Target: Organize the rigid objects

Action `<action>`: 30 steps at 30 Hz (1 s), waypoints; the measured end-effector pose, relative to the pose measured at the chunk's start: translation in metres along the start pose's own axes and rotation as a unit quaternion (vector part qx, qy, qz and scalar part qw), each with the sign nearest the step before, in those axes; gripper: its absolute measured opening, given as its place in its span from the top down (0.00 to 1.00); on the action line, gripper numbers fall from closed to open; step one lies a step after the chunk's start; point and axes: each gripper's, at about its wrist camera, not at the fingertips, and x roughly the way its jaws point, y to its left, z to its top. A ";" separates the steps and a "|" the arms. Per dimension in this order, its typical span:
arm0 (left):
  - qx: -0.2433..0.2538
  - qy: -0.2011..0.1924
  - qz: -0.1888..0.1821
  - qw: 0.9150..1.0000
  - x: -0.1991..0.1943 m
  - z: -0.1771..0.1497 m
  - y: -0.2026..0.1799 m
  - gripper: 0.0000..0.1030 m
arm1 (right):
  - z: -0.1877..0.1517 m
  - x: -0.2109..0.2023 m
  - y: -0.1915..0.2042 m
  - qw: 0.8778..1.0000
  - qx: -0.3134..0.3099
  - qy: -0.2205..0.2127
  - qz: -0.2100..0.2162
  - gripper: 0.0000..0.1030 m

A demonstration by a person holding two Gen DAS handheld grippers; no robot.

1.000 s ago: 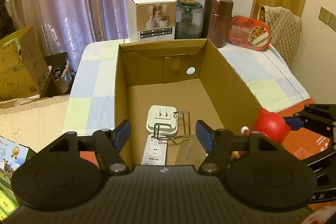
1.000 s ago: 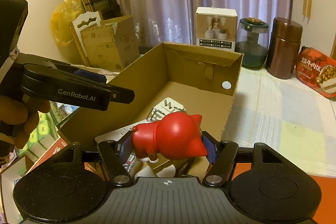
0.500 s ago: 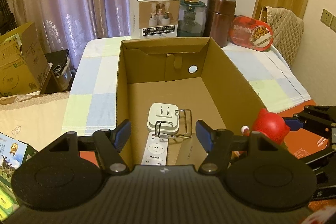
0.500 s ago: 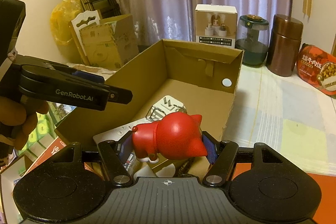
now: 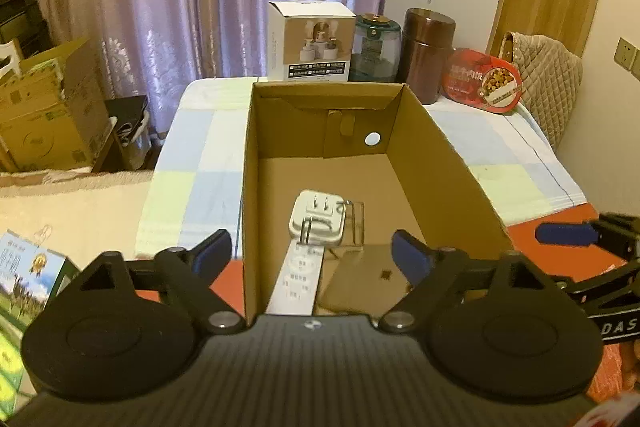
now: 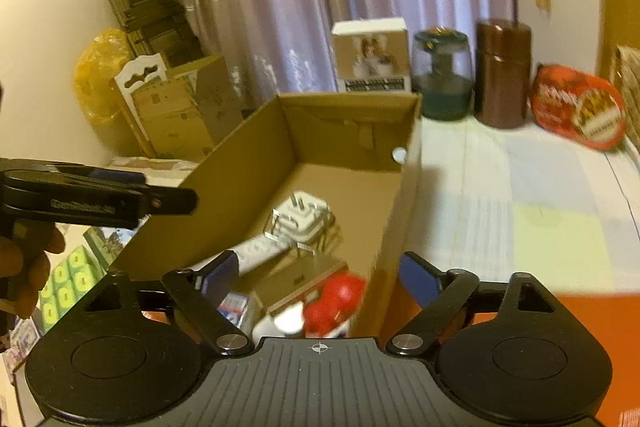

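An open cardboard box (image 5: 249, 187) stands on the checked cloth. It holds a white plug adapter (image 5: 318, 217), a wire stand (image 5: 354, 223), a white remote (image 5: 298, 277) and a flat brown card (image 5: 368, 279). My left gripper (image 5: 312, 253) hovers at the box's near end, its jaws opening with nothing between them. My right gripper (image 6: 320, 275) is also opening. The red toy figure (image 6: 336, 301) lies blurred below it in the box's near corner (image 6: 376, 267), free of both pads. In the right wrist view a hand (image 6: 24, 267) holds the left gripper (image 6: 100, 199) at the far left.
Behind the box stand a white product box (image 5: 310, 41), a green jar (image 5: 374, 47), a brown canister (image 5: 426, 55) and a red food tub (image 5: 482, 81). Stacked cartons (image 5: 48, 111) sit at the left. A quilted cover (image 5: 548, 83) is at the right.
The right jaws have spread and the red toy has dropped out of them into the box. The left jaws have widened too. Both grippers shifted slightly.
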 end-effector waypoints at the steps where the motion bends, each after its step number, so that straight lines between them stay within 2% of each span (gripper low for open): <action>1: -0.004 -0.001 0.000 1.000 -0.007 -0.003 0.000 0.13 | -0.003 -0.003 0.000 1.000 0.005 0.005 -0.004 0.16; 7: -0.020 -0.011 0.011 1.000 -0.051 -0.021 -0.003 0.11 | -0.020 -0.029 0.008 0.999 0.029 0.029 -0.036 0.15; 16: -0.039 -0.006 0.031 0.999 -0.111 -0.050 -0.025 0.11 | -0.041 -0.076 0.020 0.997 0.045 0.036 -0.059 0.13; 21: -0.053 -0.008 0.043 0.998 -0.135 -0.063 -0.040 0.10 | -0.050 -0.102 0.022 0.996 0.048 0.032 -0.069 0.13; 30: -0.037 -0.009 0.042 0.998 -0.158 -0.078 -0.069 0.08 | -0.064 -0.140 0.024 0.995 0.044 0.029 -0.083 0.12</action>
